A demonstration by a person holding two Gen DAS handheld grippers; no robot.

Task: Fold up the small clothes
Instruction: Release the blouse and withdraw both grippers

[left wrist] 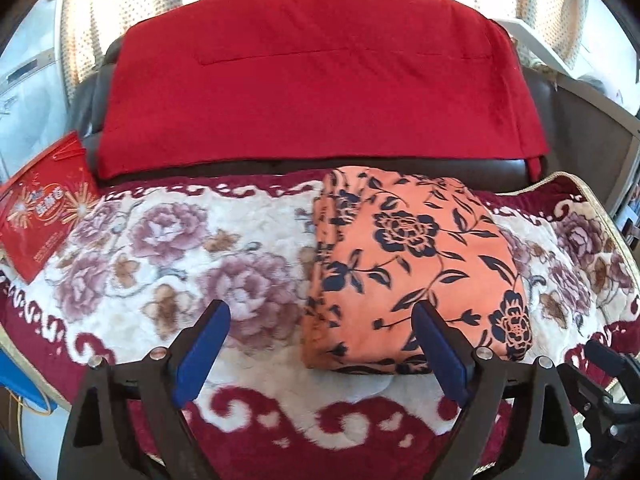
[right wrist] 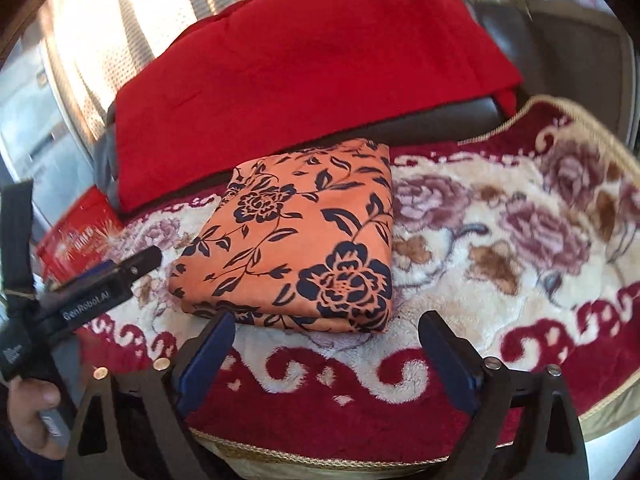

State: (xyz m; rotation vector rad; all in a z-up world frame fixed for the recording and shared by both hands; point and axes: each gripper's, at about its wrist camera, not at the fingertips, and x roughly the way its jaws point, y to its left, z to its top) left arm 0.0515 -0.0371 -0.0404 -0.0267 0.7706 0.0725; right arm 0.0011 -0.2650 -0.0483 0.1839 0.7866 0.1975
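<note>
left gripper (left wrist: 320,320): jaws standing spread, holding nothing | right gripper (right wrist: 328,332): jaws standing spread, holding nothing | folded orange cloth (right wrist: 304,236): lying on blanket (right wrist: 500,248)

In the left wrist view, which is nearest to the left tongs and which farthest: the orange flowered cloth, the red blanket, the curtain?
1. Orange flowered cloth: just ahead, right side.
2. Red blanket: behind it, over the seat back.
3. Curtain: farthest, at the top.

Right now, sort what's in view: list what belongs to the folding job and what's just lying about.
Job:
- folded orange floral garment
- left gripper, open, nothing between its fingers
- right gripper, open, nothing between its fingers

Lying about:
- red blanket over the backrest
- floral plush seat cover under the garment
- red gift bag
</note>
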